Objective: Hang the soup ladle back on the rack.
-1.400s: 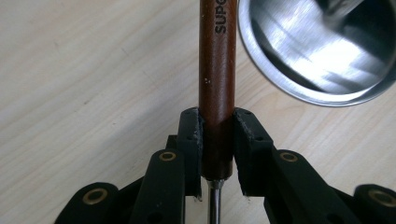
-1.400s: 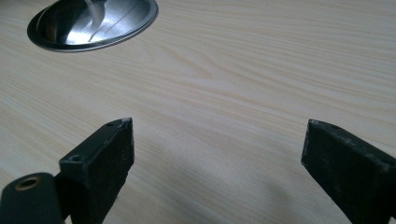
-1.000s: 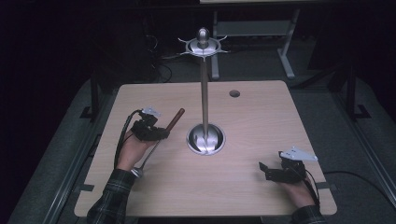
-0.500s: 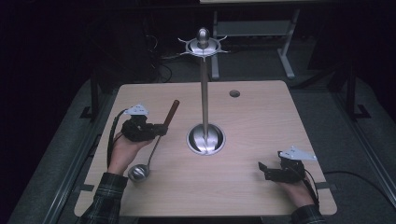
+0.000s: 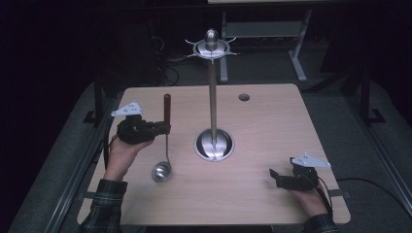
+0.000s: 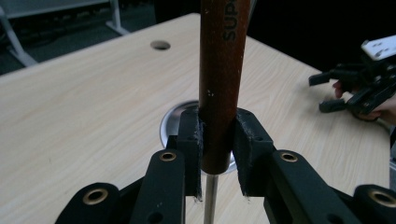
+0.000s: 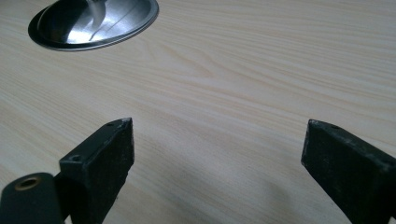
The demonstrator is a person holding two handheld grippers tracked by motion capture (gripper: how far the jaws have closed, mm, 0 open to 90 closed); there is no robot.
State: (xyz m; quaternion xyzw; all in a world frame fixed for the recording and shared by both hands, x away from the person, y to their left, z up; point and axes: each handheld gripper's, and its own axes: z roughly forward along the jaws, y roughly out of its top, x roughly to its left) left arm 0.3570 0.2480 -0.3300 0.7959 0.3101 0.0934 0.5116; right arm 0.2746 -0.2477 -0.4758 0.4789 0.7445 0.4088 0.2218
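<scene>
Left gripper view: fingers (image 6: 219, 156) clamp the ladle's brown handle (image 6: 223, 70) upright between them; right fingers (image 7: 217, 172) apart.

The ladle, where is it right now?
In the high view the ladle hangs upright at table left, its wooden handle clamped in the left gripper, left of the stand.

Dark letters "SUP", cut off at the frame's upper edge, run along the ladle's brown wooden handle (image 6: 219, 84).
</scene>
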